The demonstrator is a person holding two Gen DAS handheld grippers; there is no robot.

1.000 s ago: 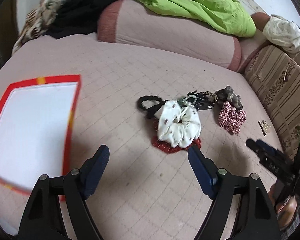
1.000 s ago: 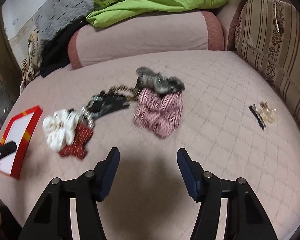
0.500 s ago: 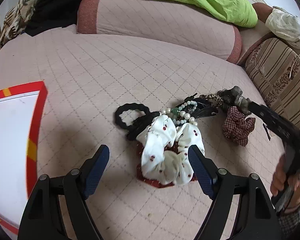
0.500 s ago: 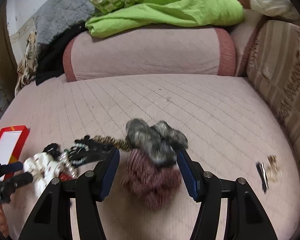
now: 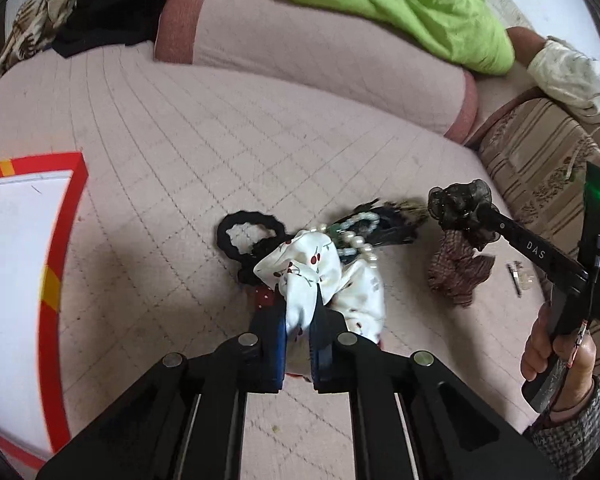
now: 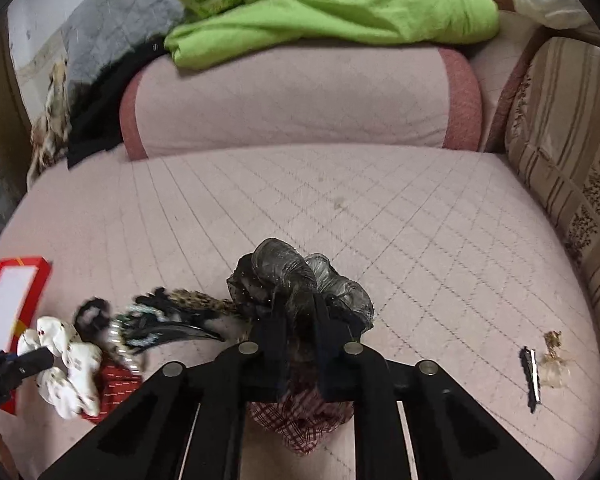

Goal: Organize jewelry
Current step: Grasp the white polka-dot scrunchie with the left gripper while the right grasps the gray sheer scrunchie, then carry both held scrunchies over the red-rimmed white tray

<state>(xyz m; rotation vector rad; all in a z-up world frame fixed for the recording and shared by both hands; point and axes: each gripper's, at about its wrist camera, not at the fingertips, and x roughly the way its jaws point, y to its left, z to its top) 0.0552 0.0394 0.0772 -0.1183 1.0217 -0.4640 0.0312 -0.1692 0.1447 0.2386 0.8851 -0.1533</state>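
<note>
Both hands are working at once on the pink quilted sofa seat [image 6: 340, 184]. The left gripper [image 5: 300, 322] is pinching a fold of the white cherry-print scrunchie [image 5: 320, 268], which is lying on top of a red dotted piece [image 5: 265, 295] in the middle of the heap. The right gripper [image 6: 300, 320] is clamping onto the dark grey gauzy scrunchie [image 6: 296, 276], which is sitting just above the maroon plaid scrunchie [image 6: 300, 420]. Between the two, a black scrunchie [image 5: 248, 232], a pearl bead strand [image 5: 356, 240] and a black-and-leopard hair clip [image 6: 188, 312] are lying tangled together. Off to the right, well apart, a black hairpin [image 6: 530, 376] and a small gold trinket [image 6: 554, 360] are resting on the cushion. The red-rimmed white tray [image 5: 24, 272] at the left is showing nothing inside, as far as its visible part goes. I'd judge the sorting is only starting: two items are gripped, nothing is put away, and everything else is waiting.
</note>
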